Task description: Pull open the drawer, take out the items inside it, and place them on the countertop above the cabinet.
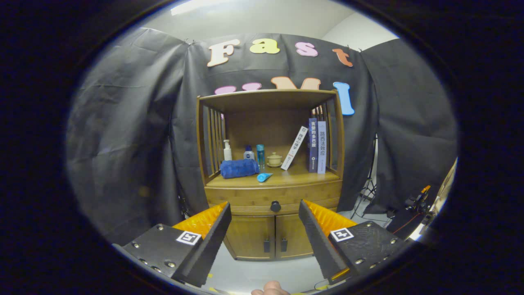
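Wooden drawer [273, 200] with a round dark knob [275, 206] sits closed in the brown wooden cabinet [272, 229], just under the counter [294, 177]. Gripper [265, 213] jaws stand wide, holding nothing, knob framed between them but well beyond. On the counter: rolled blue towel [239, 168], light-blue tube [264, 177], bottles, upright books [317, 146].

**Gripper body: condition as seen**

The gripper [265, 229] has two wedge-shaped fingers [213, 235] with ribbed inner faces. Each is mounted on a flat dark plate [161, 248] fixed with round silver screws. Each plate carries a white square tag [188, 237] printed with a black marker pattern. A fingertip of the person [270, 289] shows nearest the camera.
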`<state>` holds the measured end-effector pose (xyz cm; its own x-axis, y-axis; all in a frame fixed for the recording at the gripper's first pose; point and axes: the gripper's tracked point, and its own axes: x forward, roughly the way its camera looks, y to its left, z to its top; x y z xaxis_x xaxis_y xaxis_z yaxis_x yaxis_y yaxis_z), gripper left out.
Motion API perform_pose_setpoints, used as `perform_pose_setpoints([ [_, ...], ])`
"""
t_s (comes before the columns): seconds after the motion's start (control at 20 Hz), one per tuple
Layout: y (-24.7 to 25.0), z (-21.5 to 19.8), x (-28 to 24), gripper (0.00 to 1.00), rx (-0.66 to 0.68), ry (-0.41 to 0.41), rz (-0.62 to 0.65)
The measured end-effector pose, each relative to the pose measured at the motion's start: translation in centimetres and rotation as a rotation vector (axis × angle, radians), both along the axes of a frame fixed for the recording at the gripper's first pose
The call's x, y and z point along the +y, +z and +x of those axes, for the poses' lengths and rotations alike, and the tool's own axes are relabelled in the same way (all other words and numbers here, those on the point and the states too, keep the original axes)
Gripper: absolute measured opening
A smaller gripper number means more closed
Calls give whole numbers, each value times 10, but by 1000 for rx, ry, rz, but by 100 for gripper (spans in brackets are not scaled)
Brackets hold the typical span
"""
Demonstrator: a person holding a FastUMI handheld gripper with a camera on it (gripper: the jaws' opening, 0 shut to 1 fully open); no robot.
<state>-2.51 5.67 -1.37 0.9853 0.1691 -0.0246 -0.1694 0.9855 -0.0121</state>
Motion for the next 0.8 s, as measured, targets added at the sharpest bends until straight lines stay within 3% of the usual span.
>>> perform_pose_setpoints([
  [0.5,-11,10,-9,99,-25,-26,-1],
  [0.8,11,4,-22,99,-56,-33,17],
])
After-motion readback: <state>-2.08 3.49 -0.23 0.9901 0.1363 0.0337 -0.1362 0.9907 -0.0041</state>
